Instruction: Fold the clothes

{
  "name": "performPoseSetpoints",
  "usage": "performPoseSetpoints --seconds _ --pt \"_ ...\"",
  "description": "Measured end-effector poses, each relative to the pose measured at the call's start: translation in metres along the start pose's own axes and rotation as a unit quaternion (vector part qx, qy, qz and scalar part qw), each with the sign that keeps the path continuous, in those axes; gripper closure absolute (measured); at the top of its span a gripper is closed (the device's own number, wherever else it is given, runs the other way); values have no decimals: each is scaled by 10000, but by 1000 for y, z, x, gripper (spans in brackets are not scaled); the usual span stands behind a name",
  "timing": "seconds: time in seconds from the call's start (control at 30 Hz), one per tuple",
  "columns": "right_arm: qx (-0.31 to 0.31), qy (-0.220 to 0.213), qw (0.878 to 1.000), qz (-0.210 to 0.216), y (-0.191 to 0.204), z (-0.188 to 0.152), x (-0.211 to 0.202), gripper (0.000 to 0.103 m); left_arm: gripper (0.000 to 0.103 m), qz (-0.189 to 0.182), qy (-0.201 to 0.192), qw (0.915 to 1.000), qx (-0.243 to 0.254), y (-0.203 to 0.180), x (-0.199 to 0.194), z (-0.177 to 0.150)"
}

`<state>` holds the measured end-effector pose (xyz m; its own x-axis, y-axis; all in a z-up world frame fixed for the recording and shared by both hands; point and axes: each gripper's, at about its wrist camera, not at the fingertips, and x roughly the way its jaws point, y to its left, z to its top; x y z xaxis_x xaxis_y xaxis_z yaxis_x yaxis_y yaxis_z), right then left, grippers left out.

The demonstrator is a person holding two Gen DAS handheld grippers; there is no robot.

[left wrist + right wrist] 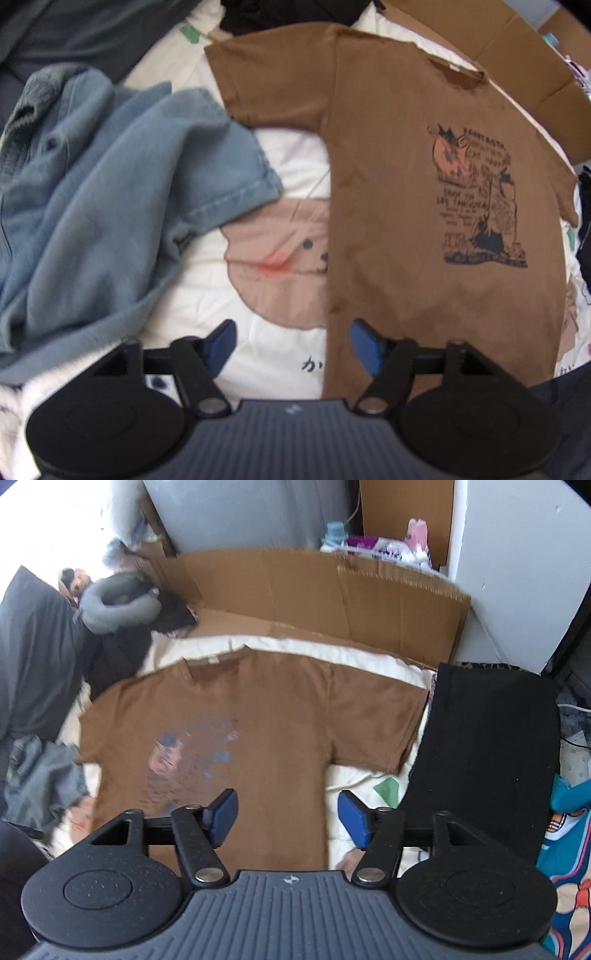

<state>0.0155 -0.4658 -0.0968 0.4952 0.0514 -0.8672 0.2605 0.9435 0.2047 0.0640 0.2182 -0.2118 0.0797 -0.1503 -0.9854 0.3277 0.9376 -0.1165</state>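
Observation:
A brown T-shirt (424, 192) with a dark and orange print lies flat, print up, on a white bedspread (266, 236); both sleeves are spread out. My left gripper (293, 347) hangs open above the shirt's lower left hem, nothing between its blue pads. In the right wrist view the same brown T-shirt (266, 720) lies spread with its collar towards the far side. My right gripper (286, 818) is open above the shirt's lower right edge, holding nothing.
A crumpled blue garment (103, 192) lies left of the shirt. Flattened cardboard (325, 598) lines the far side. A black folded cloth (487, 746) lies right of the shirt, a grey neck pillow (114, 602) and dark clothes at the far left.

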Motion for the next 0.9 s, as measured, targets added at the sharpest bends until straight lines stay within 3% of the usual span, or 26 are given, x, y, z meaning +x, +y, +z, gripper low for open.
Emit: performPoseSetpoints --seconds 0.1,0.2,0.53,0.9 --pt "-40 -108 9999 -119 16 4 -24 20 20 -45 -76 9999 142 -6 -21 7" --pt "-84 -247 9995 -201 32 7 -44 15 16 -150 -269 9989 360 -15 -40 11" --pt "-1 -425 9987 -285 84 18 -77 13 6 -436 -957 9930 540 -15 -108 26" --pt "-121 -253 9996 -67 116 21 -66 13 6 -109 -1067 9935 371 31 -122 24"
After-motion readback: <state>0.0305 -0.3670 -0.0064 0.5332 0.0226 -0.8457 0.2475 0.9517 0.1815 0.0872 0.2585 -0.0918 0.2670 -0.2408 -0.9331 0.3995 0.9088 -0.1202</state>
